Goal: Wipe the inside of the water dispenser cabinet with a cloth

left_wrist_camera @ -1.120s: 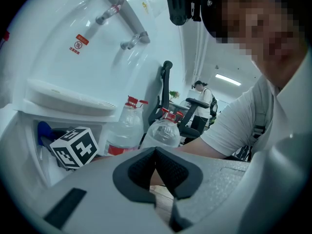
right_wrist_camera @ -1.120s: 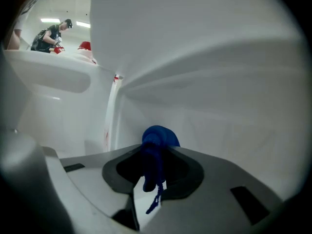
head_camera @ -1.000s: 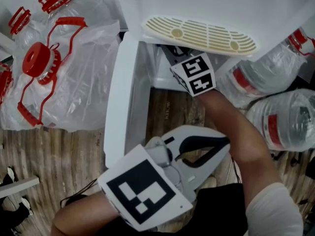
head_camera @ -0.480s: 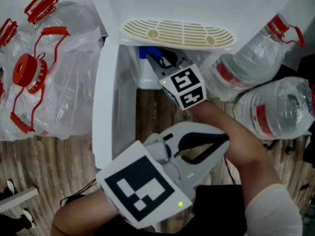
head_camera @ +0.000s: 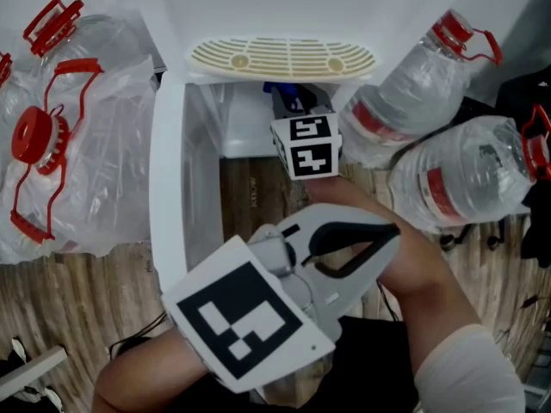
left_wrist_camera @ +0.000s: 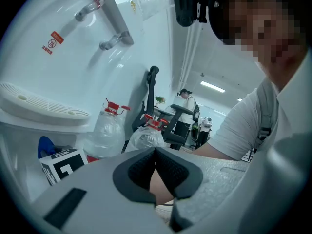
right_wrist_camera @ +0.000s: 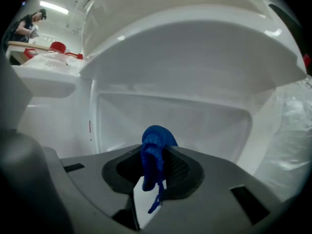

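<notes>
A: The right claw was clamped on the blue cloth, then?

B: It was. A bunched wad stood up from between its jaws, and a thin tail hung down below them. The claw sat at the mouth of the cabinet, pointed at the white back wall. I couldn't tell whether the cloth was touching any surface.

A: And the left claw?

B: Pressed together on nothing, low near the person's body, well apart from the opening.

A: How did the cloth look?

B: Small and dark blue, with a looped or knitted texture, gathered into a narrow roll rather than spread flat. In the head view only a scrap of it showed under the drip tray.

A: What could have gone wrong from there?

B: As I judged it, so little cloth reached past the jaws that the hard tips might have scraped the wall instead of the fabric. A wad that narrow would likely have missed the corners. The pinch looked slim too, so dragging along the wall could have pulled the cloth free. The big water bottles lay just beside the opening on the right, and a wide swing of the arm might have knocked them.
</notes>
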Demonstrator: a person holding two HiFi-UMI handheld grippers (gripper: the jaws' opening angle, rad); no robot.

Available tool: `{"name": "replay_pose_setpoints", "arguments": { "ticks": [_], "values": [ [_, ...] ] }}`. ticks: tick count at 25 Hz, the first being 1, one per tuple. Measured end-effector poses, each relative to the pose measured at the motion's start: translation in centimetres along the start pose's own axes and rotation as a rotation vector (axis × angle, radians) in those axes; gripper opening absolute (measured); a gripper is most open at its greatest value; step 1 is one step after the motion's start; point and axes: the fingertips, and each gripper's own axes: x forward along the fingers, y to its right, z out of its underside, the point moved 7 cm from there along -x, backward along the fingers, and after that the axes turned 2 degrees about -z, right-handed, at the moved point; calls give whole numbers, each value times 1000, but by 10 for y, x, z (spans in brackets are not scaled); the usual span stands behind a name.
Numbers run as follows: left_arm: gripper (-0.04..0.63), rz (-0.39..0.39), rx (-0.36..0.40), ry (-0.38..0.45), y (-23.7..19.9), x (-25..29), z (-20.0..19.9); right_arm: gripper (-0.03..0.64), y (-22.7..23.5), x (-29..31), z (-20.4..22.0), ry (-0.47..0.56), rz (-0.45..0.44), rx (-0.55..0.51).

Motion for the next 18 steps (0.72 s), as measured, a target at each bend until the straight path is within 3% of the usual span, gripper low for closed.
{"name": "replay_pose_setpoints", "arguments": {
  "ticks": [5,9,13,18],
  "values": [
    [3,-15,-15,-7,3,-16,-7,83,11,20,5,-79,128,37],
    [3,-11,30,-10,9,-30,-8,83,26,32,5,-141,234,95],
    [3,18,63,1,11,-42,-16,80,29,31,11,-181,276,73],
    [3,38,26,27,13,-47,-18,81,35,24,15,-200,318,84]
  ]
}}
